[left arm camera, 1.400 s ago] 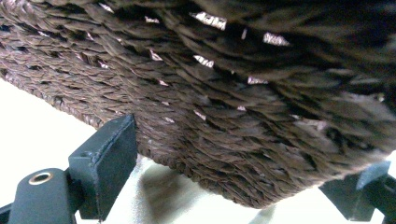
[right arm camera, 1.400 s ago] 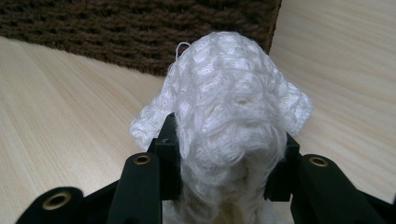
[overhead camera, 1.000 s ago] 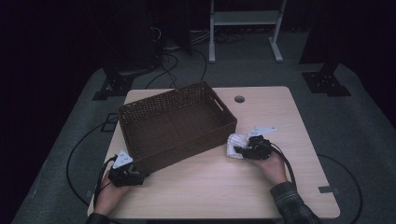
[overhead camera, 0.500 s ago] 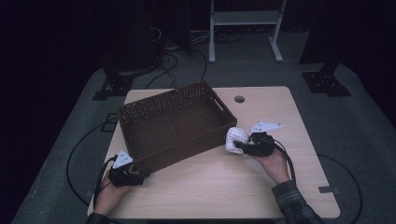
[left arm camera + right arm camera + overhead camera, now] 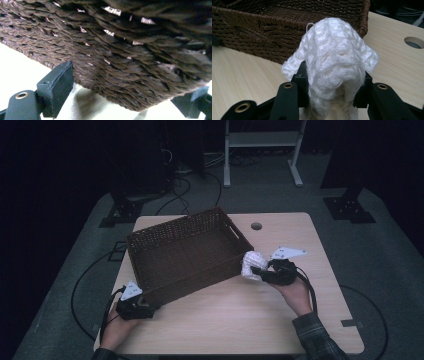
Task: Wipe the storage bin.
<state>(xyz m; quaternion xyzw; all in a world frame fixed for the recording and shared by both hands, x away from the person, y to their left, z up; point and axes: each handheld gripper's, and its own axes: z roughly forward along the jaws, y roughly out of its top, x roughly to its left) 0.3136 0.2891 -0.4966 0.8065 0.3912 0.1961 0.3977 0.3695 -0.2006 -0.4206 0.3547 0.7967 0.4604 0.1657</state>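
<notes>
Right claw point(image 5: 332, 100) pinches the white knitted cloth point(image 5: 334, 70), bunched upright beside the basket point(image 5: 185, 252); left claw point(image 5: 145, 307) spread.

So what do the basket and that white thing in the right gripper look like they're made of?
Basket: dark brown woven wicker or rattan-like strands, matte; the plaited weave shows gaps. White thing: soft knitted or waffle-textured cloth, likely cotton; fuzzy and limp, with a loose thread at its top.

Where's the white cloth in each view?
High view: white cloth right of centre, in the right gripper, beside the basket.
Left gripper view: basket wall across the frame, cloth not seen.
Right gripper view: cloth centre, between the jaws.
Shared landmark: the basket.
</notes>
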